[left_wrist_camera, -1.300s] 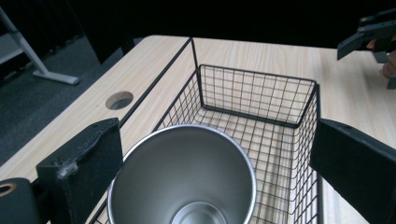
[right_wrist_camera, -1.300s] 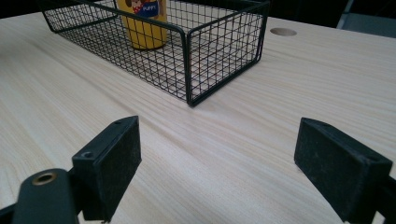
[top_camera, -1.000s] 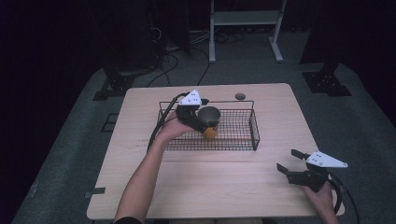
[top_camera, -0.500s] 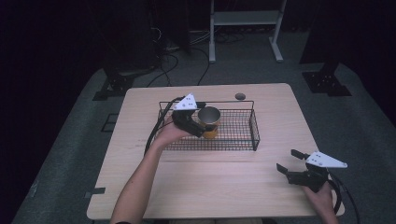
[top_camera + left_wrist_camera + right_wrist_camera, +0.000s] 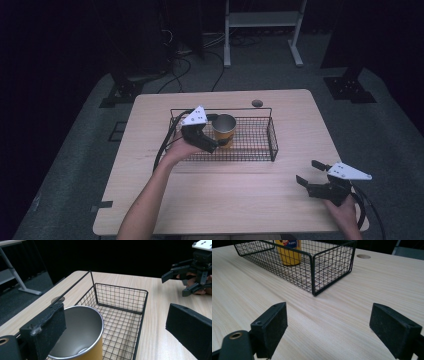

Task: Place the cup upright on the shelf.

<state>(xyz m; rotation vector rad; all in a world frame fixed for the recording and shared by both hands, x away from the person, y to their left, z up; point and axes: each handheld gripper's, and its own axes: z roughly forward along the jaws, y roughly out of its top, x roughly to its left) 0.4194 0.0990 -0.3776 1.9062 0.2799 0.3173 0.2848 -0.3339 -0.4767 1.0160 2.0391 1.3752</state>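
A yellow cup (image 5: 225, 129) with a steel inside stands upright in the left part of a black wire basket (image 5: 272, 142) on the wooden table. My left gripper (image 5: 212, 142) is open at the cup's left side. In the left gripper view the cup (image 5: 80, 332) sits just inside the left jaw, and the basket rim (image 5: 145, 305) runs ahead. My right gripper (image 5: 308, 172) is open above the table's front right, with nothing between its jaws. From the right gripper (image 5: 337, 325) I see bare wood, then the basket (image 5: 312, 272) and the cup (image 5: 288, 252) beyond.
A round cable hole (image 5: 257, 103) lies behind the basket near the table's far edge. A white metal stand (image 5: 260, 20) and dark stand bases (image 5: 350, 90) are on the floor behind. Bare wood (image 5: 240, 195) spreads between the basket and the front edge.
The cup went from tilted in the left gripper to upright on the basket floor. The left gripper has let go and drawn slightly back to the left. The right gripper stayed put.
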